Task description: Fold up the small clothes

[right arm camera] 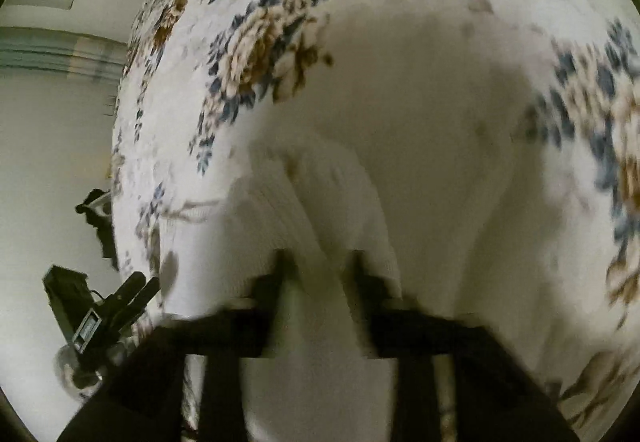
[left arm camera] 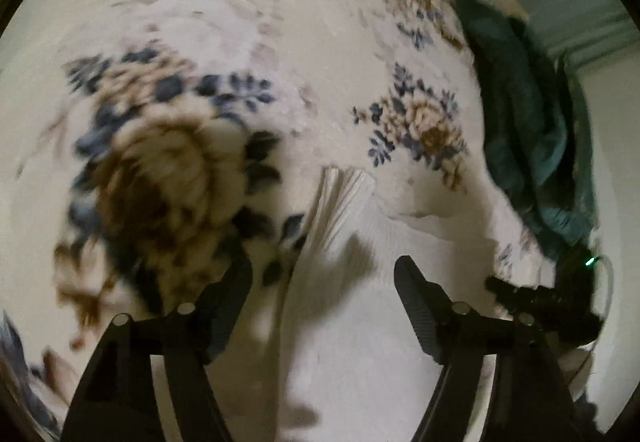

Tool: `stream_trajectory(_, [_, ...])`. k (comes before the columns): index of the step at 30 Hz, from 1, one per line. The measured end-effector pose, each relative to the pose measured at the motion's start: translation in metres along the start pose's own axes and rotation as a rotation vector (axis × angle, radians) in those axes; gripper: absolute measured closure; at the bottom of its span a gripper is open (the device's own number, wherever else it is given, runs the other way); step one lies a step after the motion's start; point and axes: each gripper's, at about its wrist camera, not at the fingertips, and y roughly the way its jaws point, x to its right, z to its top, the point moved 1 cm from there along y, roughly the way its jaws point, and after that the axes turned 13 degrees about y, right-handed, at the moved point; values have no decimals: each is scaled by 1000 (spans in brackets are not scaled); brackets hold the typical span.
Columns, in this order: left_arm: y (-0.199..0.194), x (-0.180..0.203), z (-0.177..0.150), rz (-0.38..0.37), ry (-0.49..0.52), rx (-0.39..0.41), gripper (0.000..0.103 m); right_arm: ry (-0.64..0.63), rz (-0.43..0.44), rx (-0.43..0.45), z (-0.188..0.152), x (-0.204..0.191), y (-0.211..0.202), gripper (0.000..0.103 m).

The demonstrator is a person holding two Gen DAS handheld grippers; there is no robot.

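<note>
Through my left wrist camera, I am looking down on a white ribbed knit garment (left arm camera: 344,282) lying on a fuzzy cream blanket printed with brown and blue flowers (left arm camera: 168,169). I am holding my left gripper (left arm camera: 322,270) spread wide above the knit, its black ridged fingers (left arm camera: 416,306) gripping nothing. A crumpled dark teal cloth (left arm camera: 532,129) is lying at the blanket's right edge.

Through my right wrist camera, the same white ribbed garment (right arm camera: 288,209) is bunching in soft folds on the flowered blanket (right arm camera: 460,113). I am holding my right gripper (right arm camera: 320,262) parted over a fold; the picture is blurred, so the fingers are probably not pinching it. My left gripper (right arm camera: 132,292) is showing at the lower left.
</note>
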Motion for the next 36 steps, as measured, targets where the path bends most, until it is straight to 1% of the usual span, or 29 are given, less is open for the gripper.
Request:
stream_trajectory(1, [-5, -3, -10, -25, -28, -3, 30, 16, 22, -11, -6, 7, -4, 41])
stream_trajectory(3, [-10, -6, -23, -73, -59, -10, 30, 28, 43, -34, -18, 15, -8, 28])
stream_trajectory(4, [-9, -7, -34, -99, -69, -19, 30, 42, 60, -49, -26, 24, -10, 25])
stream_trajectory(6, [-4, -7, -48, -129, -76, -40, 30, 63, 102, -88, -38, 35, -5, 11])
stream_trajectory(8, [8, -8, -61, -163, -87, -71, 30, 93, 154, -159, -50, 48, 12, 11])
stream_trajectory(10, [22, -8, -68, -196, -89, -103, 30, 110, 175, -225, -57, 56, 33, 11])
stream_trajectory(12, [35, -8, -69, -227, -93, -132, 30, 111, 193, -268, -61, 61, 53, 11])
stream_trajectory(13, [42, -7, -68, -258, -100, -136, 30, 116, 224, -289, -60, 61, 63, 10])
stream_trajectory(17, [60, -2, -58, -332, -115, -148, 30, 116, 287, -333, -53, 56, 84, 9])
stream_trajectory(19, [68, 0, -53, -367, -133, -138, 31, 107, 292, -343, -51, 51, 90, 9])
stream_trajectory(20, [70, 2, -51, -380, -133, -128, 32, 99, 293, -346, -51, 48, 93, 10])
stream_trajectory(21, [69, 5, -48, -384, -130, -116, 47, 90, 293, -344, -52, 46, 95, 18])
stream_trajectory(22, [67, 9, -45, -389, -120, -103, 74, 82, 292, -340, -53, 44, 95, 26])
stream_trajectory(23, [64, 9, -44, -392, -115, -90, 74, 71, 298, -337, -54, 42, 95, 42])
stream_trajectory(24, [60, 12, -42, -389, -106, -72, 75, 66, 300, -326, -55, 41, 92, 50])
stream_trajectory(26, [50, 19, -38, -387, -77, -44, 76, 52, 302, -288, -57, 37, 84, 58])
stream_trajectory(28, [43, 24, -33, -379, -62, -34, 77, 29, 280, -257, -61, 30, 75, 60])
stream_trajectory(31, [33, 33, -18, -369, -42, -24, 77, 15, 275, -229, -63, 16, 64, 62])
stream_trajectory(33, [20, 36, -3, -371, -33, -4, 77, 8, 301, -209, -62, -2, 53, 63])
stream_trajectory(36, [0, 38, 26, -375, -15, 42, 77, -26, 346, -168, -40, -35, 26, 63])
